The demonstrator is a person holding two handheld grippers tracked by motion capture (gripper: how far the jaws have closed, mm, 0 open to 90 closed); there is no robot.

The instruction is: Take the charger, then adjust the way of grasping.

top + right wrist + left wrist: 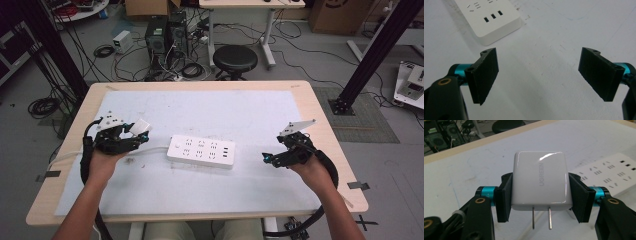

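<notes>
**White charger held above the table, power strip in the middle**

Grey workshop floor with cables, computer cases and a black stool (235, 59) lies behind a light wooden table (320, 107). On the table lies a large pale mat (200, 107) that covers most of its top. Near the middle of the mat rests a white power strip (201, 151), flat, with its sockets facing up; its white cord (155, 149) leaves toward the left gripper's side.

At the left of the high view, the left gripper (142, 131) is in the person's left hand (102, 165), just beside the left end of the strip. Its jaws are closed on a white charger (539, 180), and the pads press on its two opposite sides. The charger carries the word UGREEN, and its two metal prongs (541, 218) point back toward the gripper's camera.

At the right, the right gripper (267, 158) is held in the right hand (312, 170), near the right end of the strip but apart from it. Its jaws stand wide with nothing between them, over bare mat.
</notes>
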